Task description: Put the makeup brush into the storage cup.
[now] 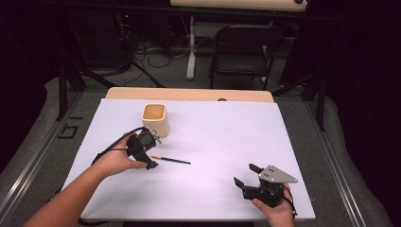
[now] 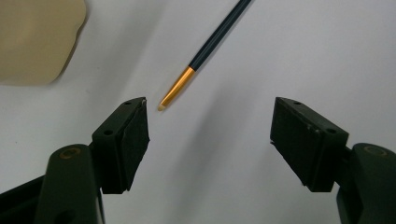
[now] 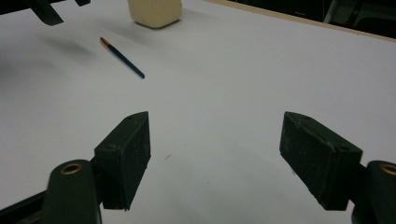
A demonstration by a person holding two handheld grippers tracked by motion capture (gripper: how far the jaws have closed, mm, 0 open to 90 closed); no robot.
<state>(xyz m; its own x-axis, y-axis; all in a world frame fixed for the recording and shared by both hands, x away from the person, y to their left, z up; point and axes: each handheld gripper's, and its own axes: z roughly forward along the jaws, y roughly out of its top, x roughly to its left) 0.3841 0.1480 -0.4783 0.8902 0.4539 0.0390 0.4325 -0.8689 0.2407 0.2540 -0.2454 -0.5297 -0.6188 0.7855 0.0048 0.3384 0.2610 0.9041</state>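
Note:
A thin brush with a dark handle, an orange ferrule and a pale tip lies flat on the white sheet, its tip toward the left. My left gripper hovers just left of that tip, jaws open. In the left gripper view the brush runs up and away, and its pale tip lies just beyond the left pad, short of the gap of that gripper. My right gripper is open and holds nothing near the front right of the sheet. In the right gripper view its jaws stand wide over bare sheet, with the brush far off.
A beige square cup stands upright just behind the left gripper, also seen as the cup and the cup. The white sheet covers the table. Beyond the table stand a black folding chair and cables on the floor.

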